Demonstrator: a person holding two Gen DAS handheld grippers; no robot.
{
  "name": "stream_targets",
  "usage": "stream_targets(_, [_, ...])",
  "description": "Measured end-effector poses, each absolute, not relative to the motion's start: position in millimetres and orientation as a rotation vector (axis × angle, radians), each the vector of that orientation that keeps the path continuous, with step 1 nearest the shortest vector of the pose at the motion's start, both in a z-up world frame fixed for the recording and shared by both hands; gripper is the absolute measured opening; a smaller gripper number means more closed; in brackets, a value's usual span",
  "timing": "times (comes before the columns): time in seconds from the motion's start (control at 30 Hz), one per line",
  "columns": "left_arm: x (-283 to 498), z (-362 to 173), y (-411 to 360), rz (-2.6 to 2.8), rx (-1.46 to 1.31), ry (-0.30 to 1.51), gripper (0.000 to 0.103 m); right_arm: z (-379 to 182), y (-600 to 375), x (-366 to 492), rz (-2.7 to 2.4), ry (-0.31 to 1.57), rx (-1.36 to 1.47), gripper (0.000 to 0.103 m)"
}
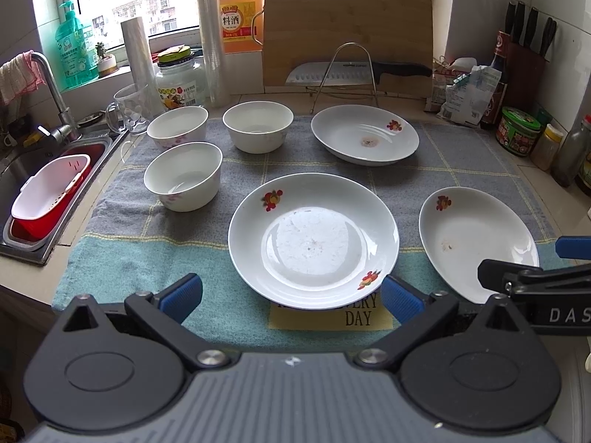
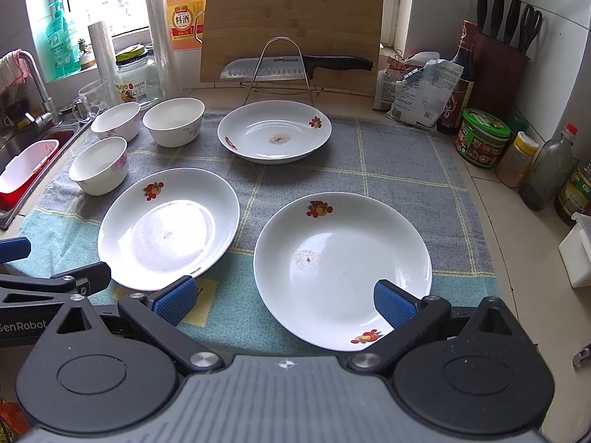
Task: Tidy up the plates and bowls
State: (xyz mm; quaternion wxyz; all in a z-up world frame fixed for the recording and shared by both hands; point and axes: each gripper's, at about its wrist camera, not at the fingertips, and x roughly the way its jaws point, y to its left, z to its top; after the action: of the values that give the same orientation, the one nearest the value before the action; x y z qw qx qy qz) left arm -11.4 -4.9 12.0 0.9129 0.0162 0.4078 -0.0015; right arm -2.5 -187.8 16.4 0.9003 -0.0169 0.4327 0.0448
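Both tongs are side by side and level, pointing forward. The left tongs (image 1: pixel 291 297) stand wide apart, blue pads (image 1: pixel 181 295) spread with nothing between them. The right tongs (image 2: pixel 284 304) are splayed just as wide, pads (image 2: pixel 393 304) gripping nothing. In the left wrist view the right tongs' black finger pokes in from the right edge; the right wrist view shows the left tongs at its left edge.

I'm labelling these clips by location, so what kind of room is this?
Most likely a home kitchen counter: a sink with a tap at the left, a knife block in the corner, and a cutting board leaning below the window.
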Motion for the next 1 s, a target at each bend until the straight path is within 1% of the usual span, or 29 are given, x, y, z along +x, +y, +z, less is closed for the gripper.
stream_targets(0.77, [-19, 14, -23, -0.011, 0.037, 0.806, 0.102, 21, -206, -10, 0.141, 0.858, -0.049, 0.103])
stream_targets(1.0, [-25, 18, -32, -0.011, 0.015, 0.758, 0.102, 20, -220, -14, 0.188, 0.801, -0.057, 0.103])
